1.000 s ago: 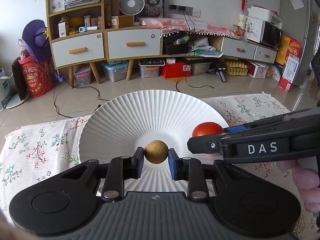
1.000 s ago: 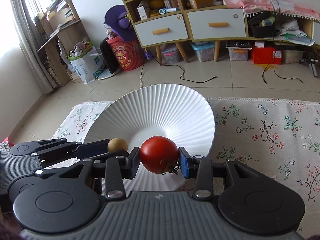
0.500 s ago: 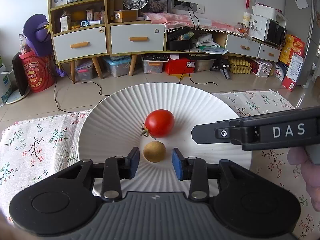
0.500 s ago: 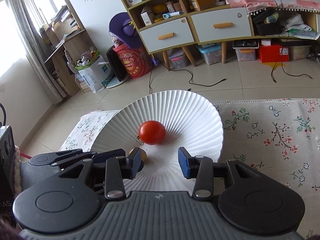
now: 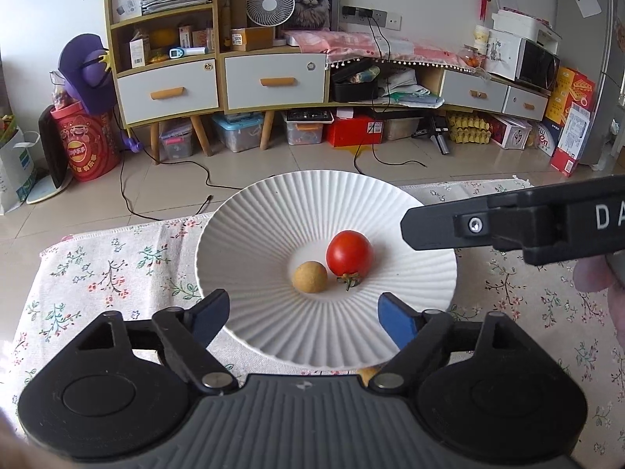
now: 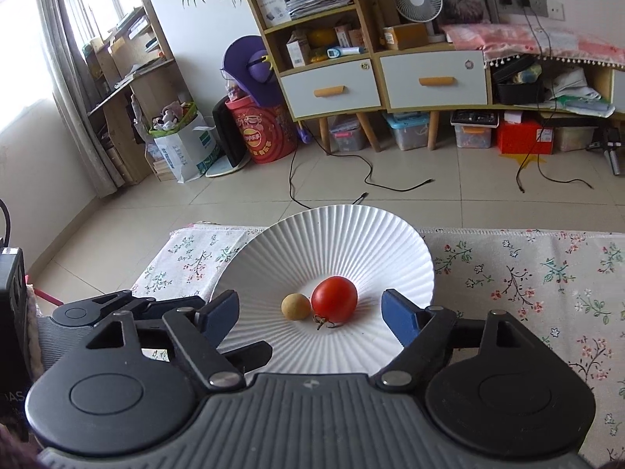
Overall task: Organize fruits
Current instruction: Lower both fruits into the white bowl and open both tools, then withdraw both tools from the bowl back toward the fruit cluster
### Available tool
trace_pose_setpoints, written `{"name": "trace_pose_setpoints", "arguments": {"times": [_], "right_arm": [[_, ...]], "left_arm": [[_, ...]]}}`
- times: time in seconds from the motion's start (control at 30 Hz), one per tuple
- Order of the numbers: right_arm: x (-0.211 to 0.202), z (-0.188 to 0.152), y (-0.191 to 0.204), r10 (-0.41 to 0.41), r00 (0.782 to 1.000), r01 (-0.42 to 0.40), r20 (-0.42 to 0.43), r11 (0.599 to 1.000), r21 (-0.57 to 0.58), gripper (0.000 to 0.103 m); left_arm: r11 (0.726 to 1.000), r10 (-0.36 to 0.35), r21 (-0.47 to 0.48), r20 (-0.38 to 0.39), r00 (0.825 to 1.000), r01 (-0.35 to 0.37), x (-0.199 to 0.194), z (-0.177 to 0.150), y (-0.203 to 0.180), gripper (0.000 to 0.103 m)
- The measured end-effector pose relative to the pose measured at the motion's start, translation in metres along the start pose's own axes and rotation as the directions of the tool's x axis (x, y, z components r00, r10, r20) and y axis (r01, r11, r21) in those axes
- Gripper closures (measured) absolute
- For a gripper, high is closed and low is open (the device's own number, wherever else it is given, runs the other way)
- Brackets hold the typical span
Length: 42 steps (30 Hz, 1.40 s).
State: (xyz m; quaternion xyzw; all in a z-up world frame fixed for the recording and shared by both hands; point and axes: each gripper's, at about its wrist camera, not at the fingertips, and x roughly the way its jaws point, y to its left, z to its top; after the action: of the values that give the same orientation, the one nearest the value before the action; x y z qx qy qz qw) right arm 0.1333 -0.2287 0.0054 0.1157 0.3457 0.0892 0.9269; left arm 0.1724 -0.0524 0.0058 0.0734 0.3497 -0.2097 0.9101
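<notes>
A red tomato [image 5: 349, 253] and a small round tan fruit [image 5: 309, 276] lie side by side, touching, in the middle of a white ribbed plate [image 5: 254, 234]. My left gripper [image 5: 300, 314] is open and empty, held back over the plate's near rim. In the right wrist view the tomato [image 6: 334, 298], the tan fruit [image 6: 296, 306] and the plate [image 6: 351, 234] show again. My right gripper [image 6: 310, 314] is open and empty, just short of the fruits. The right gripper's arm [image 5: 508, 224] reaches in from the right in the left wrist view.
The plate stands on a floral tablecloth [image 5: 117, 265] whose far edge drops to a tiled floor [image 6: 429, 195]. A yellowish item [image 5: 369, 373] peeks out under the plate's near rim. Shelves and drawers [image 5: 218, 78] stand far behind. The left gripper's body [image 6: 129, 305] lies at left.
Both grippers opened and let go: the tan fruit and the tomato now lie in the plate. Both grippers have drawn back and opened wider.
</notes>
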Motion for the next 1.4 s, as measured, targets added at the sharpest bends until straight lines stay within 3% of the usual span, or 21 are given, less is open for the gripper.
{"name": "trace_pose_setpoints", "arguments": {"times": [0.2, 0.5, 0.77, 1.4], "right_arm": [[-0.016, -0.004, 0.005, -0.043, 0.999, 0.043, 0.018, 0.999, -0.004, 0.013], [-0.035, -0.014, 0.015, -0.088, 0.996, 0.089, 0.016, 0.996, -0.022, 0.006], [-0.045, -0.029, 0.02, -0.08, 0.997, 0.081, 0.008, 0.995, -0.052, 0.003], [-0.051, -0.1, 0.025, -0.097, 0.991, 0.08, -0.093, 0.981, -0.175, 0.002]], "left_arm": [[1.0, 0.024, 0.018, 0.005, 1.0, -0.024, -0.024, -0.005, 0.005, 0.004], [0.998, 0.059, -0.003, -0.026, 0.998, -0.059, -0.047, -0.014, 0.017, 0.004], [0.995, 0.098, -0.021, -0.038, 0.994, -0.099, -0.064, -0.033, 0.029, 0.004], [0.996, 0.075, -0.043, -0.045, 0.996, -0.077, -0.068, -0.098, 0.046, 0.004]]}}
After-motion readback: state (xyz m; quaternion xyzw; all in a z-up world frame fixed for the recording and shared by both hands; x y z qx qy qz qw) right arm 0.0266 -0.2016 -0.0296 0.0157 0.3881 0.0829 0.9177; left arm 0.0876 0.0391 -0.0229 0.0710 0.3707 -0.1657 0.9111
